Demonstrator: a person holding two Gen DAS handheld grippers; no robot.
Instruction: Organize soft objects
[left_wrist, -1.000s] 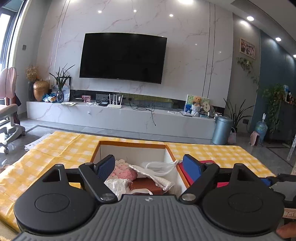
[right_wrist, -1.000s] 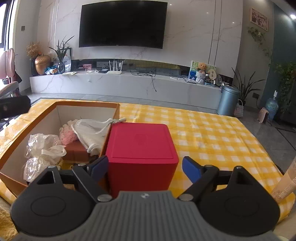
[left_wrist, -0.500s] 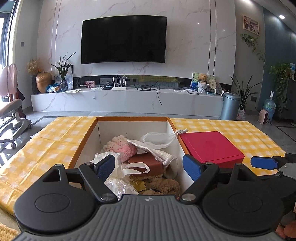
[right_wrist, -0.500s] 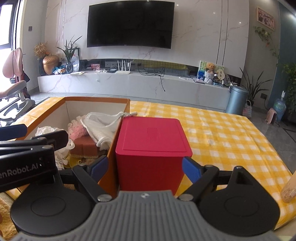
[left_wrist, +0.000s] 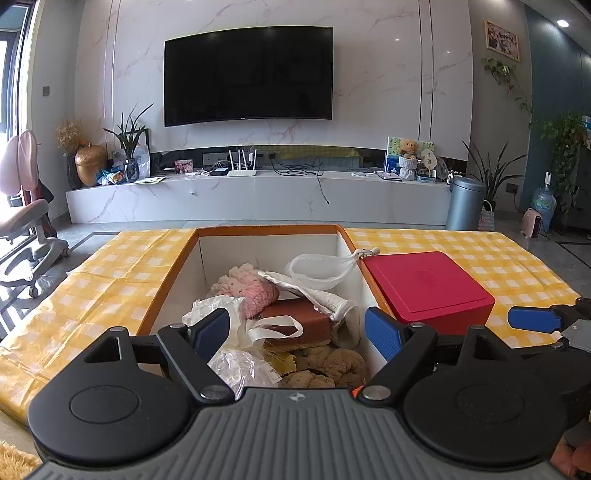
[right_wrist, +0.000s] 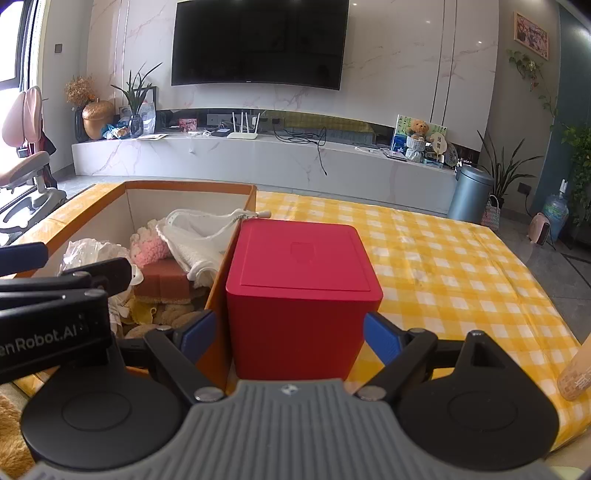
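Note:
An orange-rimmed open box (left_wrist: 266, 229) holds soft things: a pink knitted piece (left_wrist: 251, 291), a white mesh bag (left_wrist: 317, 273), a brown sponge block (left_wrist: 299, 321), a crumpled plastic bag (left_wrist: 236, 365) and brown plush (left_wrist: 332, 363). My left gripper (left_wrist: 297, 330) hovers open over the box's near end, with nothing between its fingers. A closed red box (right_wrist: 303, 258) stands against the orange box's (right_wrist: 188, 183) right wall. My right gripper (right_wrist: 290, 336) is open just in front of the red box, its blue pads level with the box's two sides and not touching them.
A yellow checked cloth (right_wrist: 443, 258) covers the table around both boxes. The left gripper's black body (right_wrist: 55, 306) fills the left edge of the right wrist view. A beige object (right_wrist: 576, 376) shows at the far right edge. Beyond the table are a swivel chair (left_wrist: 26, 236) and a grey bin (left_wrist: 463, 203).
My left gripper has tipped downward and come over the orange box, so its contents now show between the fingers. It has also entered the right wrist view. The right gripper has barely moved.

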